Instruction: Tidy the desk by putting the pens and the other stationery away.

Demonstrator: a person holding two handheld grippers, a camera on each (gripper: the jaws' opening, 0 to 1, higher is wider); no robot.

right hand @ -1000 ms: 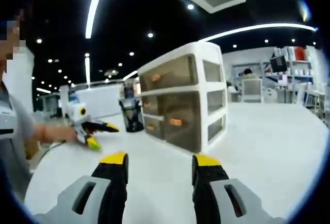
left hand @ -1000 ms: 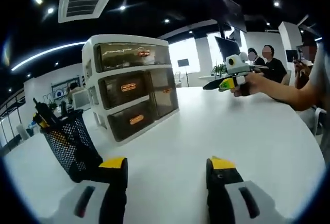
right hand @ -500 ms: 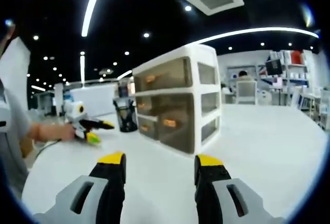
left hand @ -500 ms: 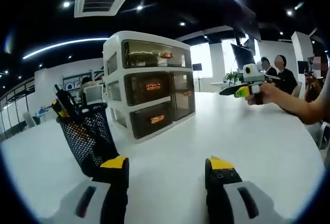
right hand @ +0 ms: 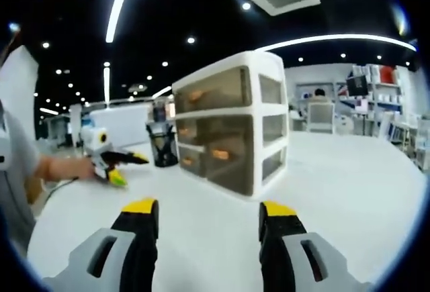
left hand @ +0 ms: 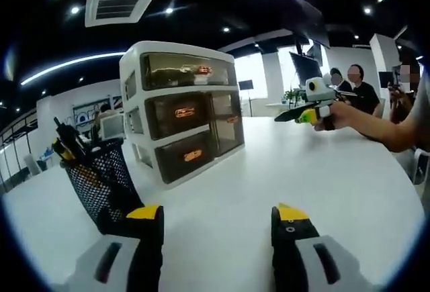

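A white drawer unit (left hand: 180, 107) with three smoky translucent drawers stands on the white desk (left hand: 295, 171); its drawers look closed. Left of it a black mesh pen cup (left hand: 101, 184) holds several pens. My left gripper (left hand: 216, 219) stands open above the desk, close to the cup, with nothing between its fingers. In the right gripper view the drawer unit (right hand: 235, 131) sits ahead, the pen cup (right hand: 163, 146) behind it to the left. My right gripper (right hand: 209, 211) is open and empty. Each gripper appears in the other view: the right gripper (left hand: 306, 104), the left gripper (right hand: 104, 161).
A person's arm (left hand: 376, 127) reaches in from the right, holding the right gripper. Two people (left hand: 346, 84) sit at the far end. Bare desk (right hand: 363, 198) stretches to the right of the drawer unit. Shelves (right hand: 379, 104) stand in the background.
Both views shifted slightly as the hands moved; the drawer unit and pen cup sit a little further left in the left gripper view. Both grippers stay open.
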